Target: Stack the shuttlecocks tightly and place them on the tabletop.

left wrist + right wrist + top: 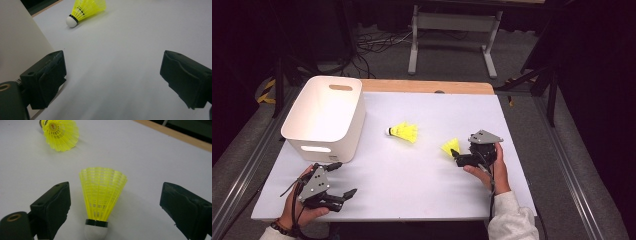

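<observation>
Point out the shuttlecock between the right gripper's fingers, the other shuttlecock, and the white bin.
Near shuttlecock (102, 192), right gripper view, yellow skirt.
Far shuttlecock (404, 132), high view, skirt.
White bin (354, 122), high view, right wall.

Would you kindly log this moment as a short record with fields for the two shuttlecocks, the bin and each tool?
near shuttlecock: yellow shuttlecock, between the right tool's open jaws, not touched
right tool: right tool, open
far shuttlecock: second shuttlecock, lying on its side mid-table
bin: white bin, at the table's left, nothing seen inside
left tool: left tool, open, holds nothing, beside the bin
table: white table
</observation>
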A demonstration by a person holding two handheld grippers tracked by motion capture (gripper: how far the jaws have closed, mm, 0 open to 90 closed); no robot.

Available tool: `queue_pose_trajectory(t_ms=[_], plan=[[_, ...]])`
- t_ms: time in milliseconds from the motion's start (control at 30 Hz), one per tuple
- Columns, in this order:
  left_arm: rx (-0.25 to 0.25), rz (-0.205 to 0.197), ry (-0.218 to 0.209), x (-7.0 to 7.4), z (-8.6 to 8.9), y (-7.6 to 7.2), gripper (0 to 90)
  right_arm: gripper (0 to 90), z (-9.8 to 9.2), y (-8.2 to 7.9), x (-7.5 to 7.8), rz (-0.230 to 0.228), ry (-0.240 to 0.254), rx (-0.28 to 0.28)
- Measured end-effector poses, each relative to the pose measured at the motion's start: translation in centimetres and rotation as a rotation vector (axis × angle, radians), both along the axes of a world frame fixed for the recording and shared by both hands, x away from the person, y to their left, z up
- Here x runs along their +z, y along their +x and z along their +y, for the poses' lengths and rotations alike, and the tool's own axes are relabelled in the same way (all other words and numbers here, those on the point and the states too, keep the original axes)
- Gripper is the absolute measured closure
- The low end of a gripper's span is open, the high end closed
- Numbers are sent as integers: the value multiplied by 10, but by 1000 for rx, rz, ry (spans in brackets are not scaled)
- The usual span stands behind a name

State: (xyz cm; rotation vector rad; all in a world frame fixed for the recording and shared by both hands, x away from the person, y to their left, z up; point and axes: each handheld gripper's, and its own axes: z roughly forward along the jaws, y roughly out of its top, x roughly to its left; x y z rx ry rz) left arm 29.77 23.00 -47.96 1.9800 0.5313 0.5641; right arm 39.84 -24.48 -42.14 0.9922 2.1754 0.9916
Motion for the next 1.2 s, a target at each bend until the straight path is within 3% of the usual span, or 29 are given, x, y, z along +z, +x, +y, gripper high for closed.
queue_pose_trajectory(t_ms=[267,400,700,1200], plan=[[-3,-5,3,1,0,0,76,124,6,9,-15,78,-25,-8],[-8,0,8,0,-1,0,76,125,9,11,-21,87,-49,-10],[-6,2,6,0,-2,1,76,136,10,27,-26,141,28,-23],[-14,10,14,-2,-2,2,76,148,23,49,-35,228,-50,-13]])
